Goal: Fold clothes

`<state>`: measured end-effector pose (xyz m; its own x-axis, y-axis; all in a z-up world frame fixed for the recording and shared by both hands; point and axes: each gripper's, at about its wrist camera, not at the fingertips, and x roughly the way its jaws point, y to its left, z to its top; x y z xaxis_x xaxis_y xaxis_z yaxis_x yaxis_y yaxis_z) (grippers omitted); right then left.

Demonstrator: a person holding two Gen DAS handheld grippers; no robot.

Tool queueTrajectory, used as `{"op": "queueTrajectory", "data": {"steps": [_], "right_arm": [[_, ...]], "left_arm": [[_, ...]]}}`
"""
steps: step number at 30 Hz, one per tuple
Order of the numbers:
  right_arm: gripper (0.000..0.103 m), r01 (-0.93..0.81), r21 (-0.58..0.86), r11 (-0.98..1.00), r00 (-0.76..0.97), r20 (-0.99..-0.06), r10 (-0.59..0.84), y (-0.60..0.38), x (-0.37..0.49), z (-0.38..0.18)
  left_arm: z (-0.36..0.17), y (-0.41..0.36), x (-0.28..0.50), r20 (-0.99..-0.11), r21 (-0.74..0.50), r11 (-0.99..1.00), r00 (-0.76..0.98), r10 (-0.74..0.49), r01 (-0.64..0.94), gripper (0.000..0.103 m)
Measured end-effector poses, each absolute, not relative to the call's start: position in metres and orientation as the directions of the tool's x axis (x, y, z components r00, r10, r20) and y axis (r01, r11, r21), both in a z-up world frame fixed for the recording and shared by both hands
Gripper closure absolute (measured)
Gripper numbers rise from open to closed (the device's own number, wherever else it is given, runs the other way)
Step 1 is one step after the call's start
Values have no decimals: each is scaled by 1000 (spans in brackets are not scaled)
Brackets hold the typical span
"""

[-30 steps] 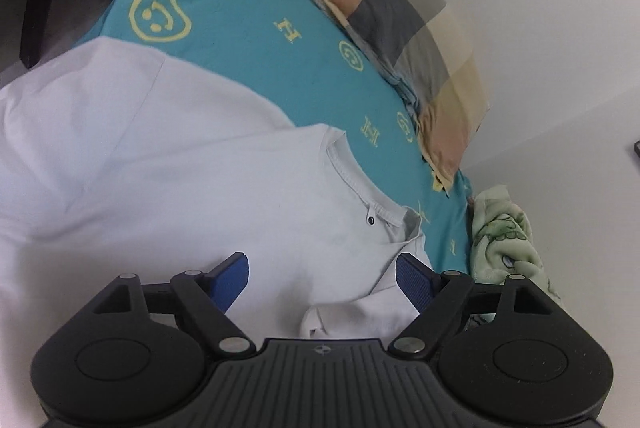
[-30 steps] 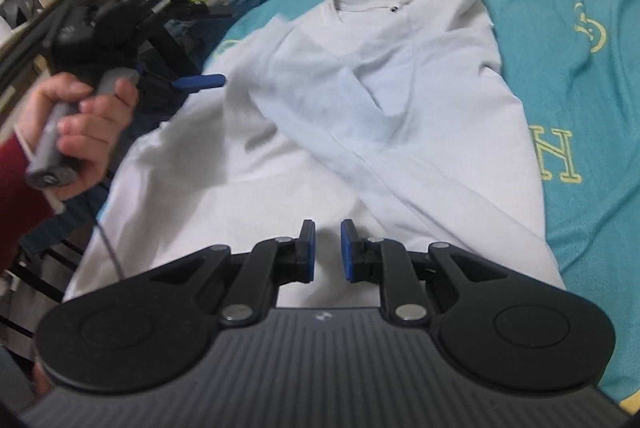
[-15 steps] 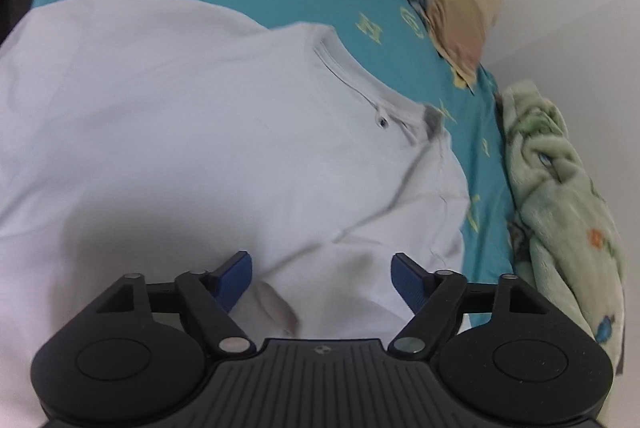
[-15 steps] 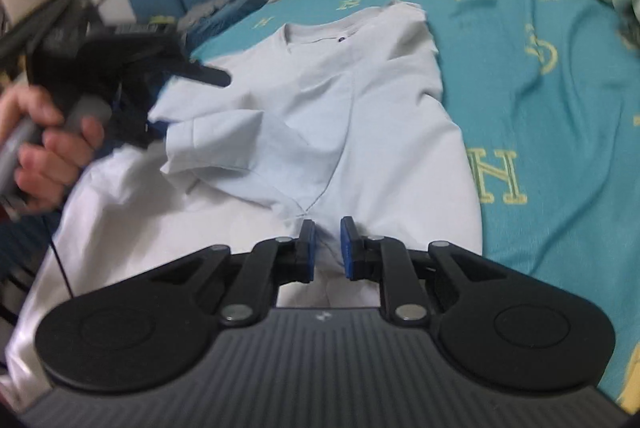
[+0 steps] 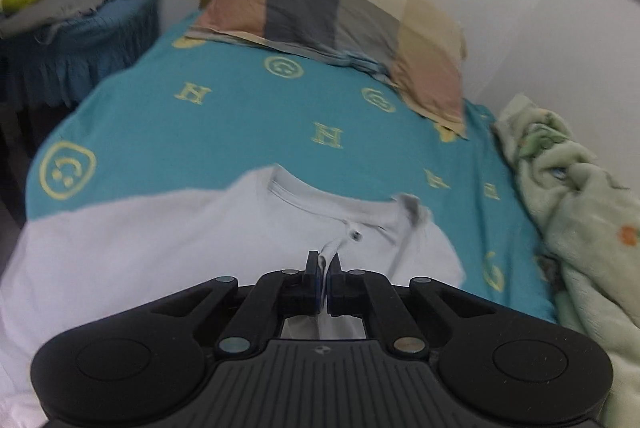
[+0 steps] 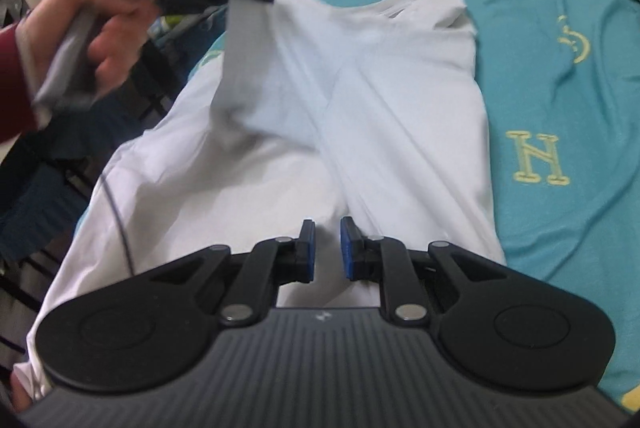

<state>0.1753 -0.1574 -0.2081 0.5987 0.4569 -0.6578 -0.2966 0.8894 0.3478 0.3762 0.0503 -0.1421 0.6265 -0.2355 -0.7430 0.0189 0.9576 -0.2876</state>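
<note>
A teal bedsheet printed with yellow letters and smiley faces covers the bed, filling most of both views. On it lies a white shirt, spread lengthwise from 6 o'clock up toward 12 in the right wrist view, its collar at the far end near the checked pillow, which sits at 12 o'clock against the wall. A pale green blanket is bunched along the sheet's edge at 3 o'clock in the left wrist view. At 10 o'clock in that view stands a blue chair with grey cloth on it.

The left gripper is pinched tight on a fold of the shirt, just short of the collar button. From the right wrist view it is blurred, raised at 11 o'clock with a sleeve-like part of the shirt lifted off the bed, a hand around its handle.

The right gripper hovers at the shirt's near end, jaws narrowly apart with nothing between them.
</note>
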Motion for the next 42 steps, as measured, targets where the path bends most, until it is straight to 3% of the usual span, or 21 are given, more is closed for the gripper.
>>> {"op": "queueTrajectory", "data": {"steps": [5,7,9,11,20,26,35,41,42], "right_arm": [[86,-299,356,885,593,-658,465,-157,175,-208],[86,-300,360,883,593,-655,468,-158,175,-209],[86,-304,359,883,595,-652,470,-157,176,-209],[86,-309,356,882,596,-650,471,-157,176,-208],[86,-266,398,878,690,-557,462,-183,146,-163],[86,-208,318,925,742,-564,361,-212,90,-109],[82,-62,257,964,840,-509,190,-253,-9,-62],[50,37,348,937,861,-487,147,-281,-38,-80],[48,48,362,931,857,-494,148,-284,-37,-83]], "left_arm": [[-189,50,401,-812,-203,978,567,-137,-53,97],[-198,55,392,-790,-214,976,595,-148,-42,95],[-197,60,384,-777,-215,977,610,-159,-18,85],[-188,64,375,-781,-217,976,605,-156,-29,64],[-110,89,237,-680,-310,949,711,-178,-59,43],[-92,54,122,-645,-397,918,716,-268,-14,43],[-125,-50,27,-647,-464,873,616,-450,150,44],[-168,-113,15,-697,-478,854,504,-511,204,44],[-175,-121,16,-708,-474,855,485,-512,211,44]]}}
